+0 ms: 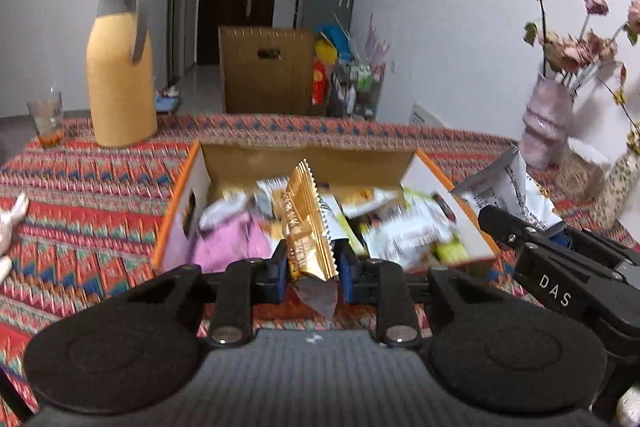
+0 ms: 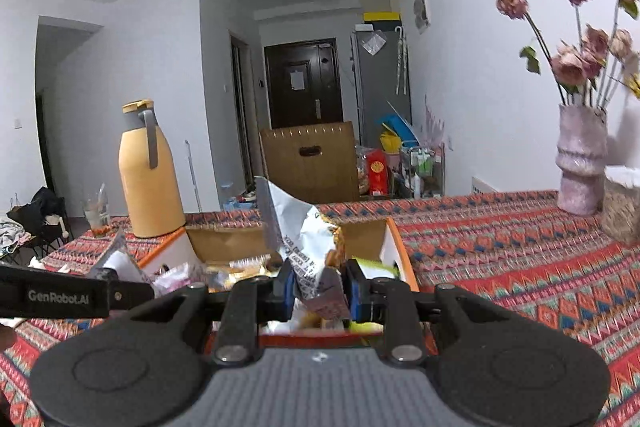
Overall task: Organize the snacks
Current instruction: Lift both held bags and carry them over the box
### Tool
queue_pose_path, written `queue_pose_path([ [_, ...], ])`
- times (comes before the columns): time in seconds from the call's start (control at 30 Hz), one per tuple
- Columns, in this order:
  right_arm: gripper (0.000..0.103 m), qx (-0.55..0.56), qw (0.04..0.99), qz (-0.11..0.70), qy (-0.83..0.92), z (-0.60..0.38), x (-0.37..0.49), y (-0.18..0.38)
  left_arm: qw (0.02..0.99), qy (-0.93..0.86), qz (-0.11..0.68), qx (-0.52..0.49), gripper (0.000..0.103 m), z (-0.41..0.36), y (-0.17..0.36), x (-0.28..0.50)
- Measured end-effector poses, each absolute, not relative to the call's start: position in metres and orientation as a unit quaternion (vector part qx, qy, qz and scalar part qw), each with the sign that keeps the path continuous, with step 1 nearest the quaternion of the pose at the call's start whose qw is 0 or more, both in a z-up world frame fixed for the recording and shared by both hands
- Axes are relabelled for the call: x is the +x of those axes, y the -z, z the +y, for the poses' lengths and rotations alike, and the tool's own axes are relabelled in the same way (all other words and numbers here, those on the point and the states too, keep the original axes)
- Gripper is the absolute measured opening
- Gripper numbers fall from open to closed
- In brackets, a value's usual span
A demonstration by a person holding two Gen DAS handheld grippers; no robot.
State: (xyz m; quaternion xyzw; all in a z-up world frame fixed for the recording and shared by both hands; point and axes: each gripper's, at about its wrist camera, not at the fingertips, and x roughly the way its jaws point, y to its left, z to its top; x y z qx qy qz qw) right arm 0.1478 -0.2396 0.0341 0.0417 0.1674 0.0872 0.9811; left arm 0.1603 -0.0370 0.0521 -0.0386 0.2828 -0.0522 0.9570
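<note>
An open cardboard box [image 1: 182,203] with an orange rim sits on the patterned tablecloth, holding several snack packets. My left gripper [image 1: 312,269] is shut on a gold snack packet [image 1: 306,223], held upright at the box's near edge. My right gripper [image 2: 320,291] is shut on a white and silver snack packet [image 2: 304,235], held upright over the box [image 2: 394,247]. In the left wrist view the right gripper [image 1: 520,231] shows at the box's right side with its white packet [image 1: 504,187]. In the right wrist view the left gripper's finger [image 2: 72,297] shows at the left.
A yellow thermos jug [image 1: 120,75] and a glass [image 1: 46,119] stand at the table's far left. A pink vase of dried flowers [image 1: 546,123] and a speckled jar [image 1: 616,187] stand at the right. A large cardboard box [image 1: 266,69] stands on the floor beyond the table.
</note>
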Motion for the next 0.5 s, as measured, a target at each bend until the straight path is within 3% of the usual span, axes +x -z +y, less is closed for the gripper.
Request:
queue_pose_path([
  [0.5, 0.024, 0.014, 0.982, 0.169, -0.082, -0.208, 0.223, -0.025, 0.96, -0.003, 0.273, -0.065, 0.025, -0.008, -0.03, 0.235],
])
